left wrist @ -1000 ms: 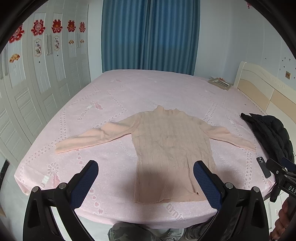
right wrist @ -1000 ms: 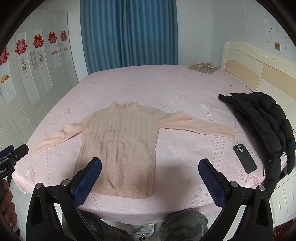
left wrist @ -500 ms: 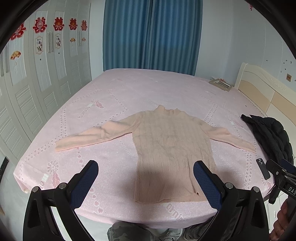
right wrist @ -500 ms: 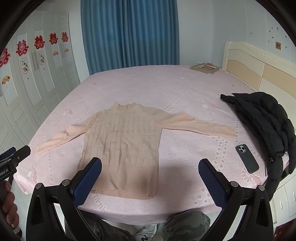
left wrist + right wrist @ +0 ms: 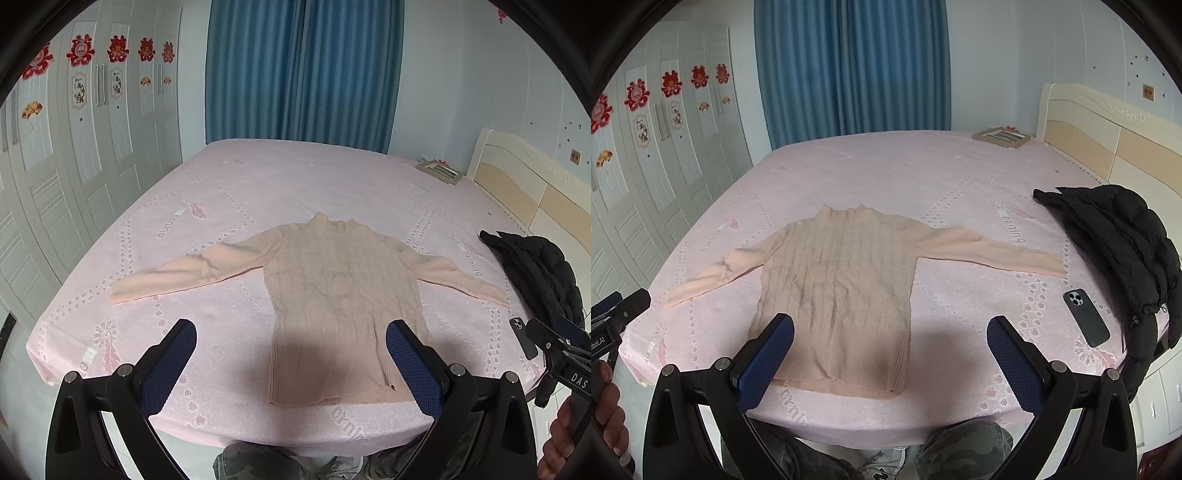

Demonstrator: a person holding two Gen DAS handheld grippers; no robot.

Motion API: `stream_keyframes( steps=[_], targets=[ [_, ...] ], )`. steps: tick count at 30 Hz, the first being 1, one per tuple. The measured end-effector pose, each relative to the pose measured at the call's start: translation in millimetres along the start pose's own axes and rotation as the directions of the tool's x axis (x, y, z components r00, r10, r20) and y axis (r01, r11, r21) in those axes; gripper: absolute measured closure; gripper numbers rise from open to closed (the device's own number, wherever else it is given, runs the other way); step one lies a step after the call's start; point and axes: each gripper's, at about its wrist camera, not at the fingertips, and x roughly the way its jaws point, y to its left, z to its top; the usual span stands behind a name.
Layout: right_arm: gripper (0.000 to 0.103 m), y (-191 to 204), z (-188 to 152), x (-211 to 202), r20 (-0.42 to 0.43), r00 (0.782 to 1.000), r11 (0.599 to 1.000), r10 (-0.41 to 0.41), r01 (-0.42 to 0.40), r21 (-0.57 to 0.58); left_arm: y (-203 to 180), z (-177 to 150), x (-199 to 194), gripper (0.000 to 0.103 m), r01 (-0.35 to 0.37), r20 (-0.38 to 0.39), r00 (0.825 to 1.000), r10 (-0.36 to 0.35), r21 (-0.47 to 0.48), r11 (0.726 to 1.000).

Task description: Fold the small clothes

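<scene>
A: A bedroom, with blue curtains (image 5: pixel 303 70) at twelve o'clock, white wardrobe doors (image 5: pixel 74 155) with red paper cut-outs at ten, and a wide bed under a pink patterned bedspread (image 5: pixel 295 177) as the work surface.

B: Start from the tools, then. How do they stand?

A: The left gripper (image 5: pixel 291 365) is spread wide and grips nothing; its blue pads hang above the near edge of the bed. The right gripper (image 5: pixel 890 360) is likewise released and empty. Neither touches cloth.

B: And the garment?

A: A peach ribbed turtleneck sweater (image 5: pixel 340 291) lies flat, collar toward twelve o'clock, hem toward six near the bed edge. In the left wrist view one sleeve runs out to nine o'clock, the other to three. Nothing is folded yet.

B: Why laid like that?

A: My guess is that it is spread out so each sleeve can be taken separately and folded across the body. The hem sits near the person, whose camouflage trousers (image 5: pixel 964 446) show at six o'clock, so both tools reach it easily.

B: Anything else about?

A: Off to three o'clock, well apart from the sweater's body: a dark phone (image 5: pixel 1086 317) just past the right cuff, a black puffer jacket (image 5: pixel 1119 240), and a framed picture (image 5: pixel 1003 136) near the headboard (image 5: pixel 1108 133) at one o'clock. Probably set aside to keep the folding area free.
</scene>
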Motion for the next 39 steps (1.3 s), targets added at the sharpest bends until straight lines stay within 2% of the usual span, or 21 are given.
stream_keyframes(
  steps=[19,26,32,37,39],
  targets=[
    [0.001,4,-4,1,0.028,1.000,1.000,0.000,0.000,-0.017,5,2,-1,0.000,-0.015,0.018,1.000,0.015,-0.012,1.000],
    [0.001,9,-1,5,0.057,0.998,1.000,0.003,-0.001,-0.026,14,4,11,0.000,-0.027,0.020,0.999,0.028,-0.027,0.999],
    [0.001,20,2,31,0.074,0.997,0.997,-0.010,0.015,-0.076,36,2,45,0.000,-0.007,-0.005,1.000,0.007,-0.101,0.995],
    [0.001,24,4,73,0.085,0.996,0.996,-0.018,0.025,-0.089,65,-12,95,0.003,-0.066,-0.047,0.997,0.059,-0.168,0.984],
    [0.001,24,4,94,0.077,0.997,0.997,-0.006,0.012,-0.072,76,-17,111,0.005,-0.068,-0.069,0.996,0.056,-0.183,0.981]
  ],
)
